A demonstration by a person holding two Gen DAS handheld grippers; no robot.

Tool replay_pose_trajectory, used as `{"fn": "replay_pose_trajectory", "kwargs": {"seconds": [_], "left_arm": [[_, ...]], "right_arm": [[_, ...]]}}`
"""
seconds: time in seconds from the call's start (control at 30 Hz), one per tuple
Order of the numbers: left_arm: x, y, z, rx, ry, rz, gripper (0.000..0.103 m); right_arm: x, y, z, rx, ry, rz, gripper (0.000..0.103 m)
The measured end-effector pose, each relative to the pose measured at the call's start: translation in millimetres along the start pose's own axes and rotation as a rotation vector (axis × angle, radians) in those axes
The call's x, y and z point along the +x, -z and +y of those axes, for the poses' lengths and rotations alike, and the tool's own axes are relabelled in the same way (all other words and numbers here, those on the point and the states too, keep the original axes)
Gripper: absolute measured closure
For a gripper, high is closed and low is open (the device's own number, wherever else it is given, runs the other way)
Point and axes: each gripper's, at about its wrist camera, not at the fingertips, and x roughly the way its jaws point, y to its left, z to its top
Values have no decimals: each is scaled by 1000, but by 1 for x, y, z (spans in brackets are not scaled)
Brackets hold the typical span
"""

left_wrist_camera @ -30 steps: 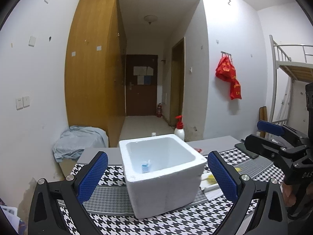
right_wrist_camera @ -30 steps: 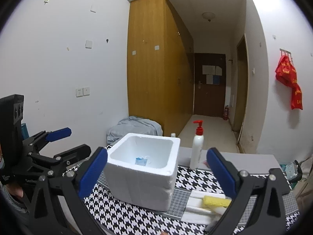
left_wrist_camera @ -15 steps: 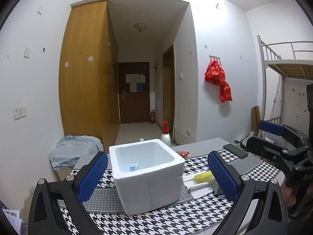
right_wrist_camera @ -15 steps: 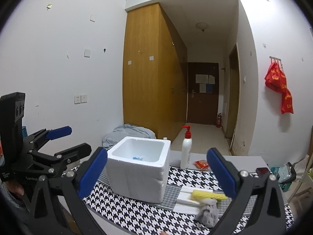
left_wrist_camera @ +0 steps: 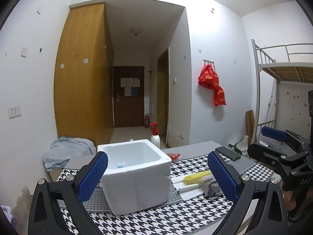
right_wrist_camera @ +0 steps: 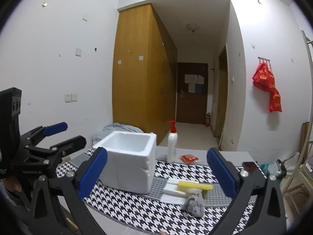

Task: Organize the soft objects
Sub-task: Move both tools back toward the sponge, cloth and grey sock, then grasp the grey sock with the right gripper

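Note:
A white foam box stands on the houndstooth cloth, with a small blue and white item inside. Right of it lie a yellow sponge on white foam strips and a crumpled grey cloth. My left gripper hovers open before the box, holding nothing. My right gripper hangs open above the table's near side, between box and sponge. Each gripper shows at the edge of the other's view.
A white pump bottle with a red top stands behind the box, a red packet beside it. A dark phone lies at the table's right. A grey bundle sits on the floor at left. A bunk bed stands right.
Both grippers have pulled back and up from the box, which looks smaller and lower now. The sponge and the grey cloth have come into view. Both stay open.

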Motion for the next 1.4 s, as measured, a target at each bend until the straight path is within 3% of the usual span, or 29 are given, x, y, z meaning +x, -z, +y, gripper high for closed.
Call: {"fn": "replay_pose_trajectory", "kwargs": {"seconds": [0.33,0.8,1.4], "left_arm": [[13,29,-1,-38,10,-23,1],[47,60,-18,-37,96,91,1],[89,84,-20,-57,88,214,1]], "right_arm": [[12,31,-17,48,78,42,0],[36,64,-28,71,88,138,0],[61,93,-63,124,104,234,0]]}}
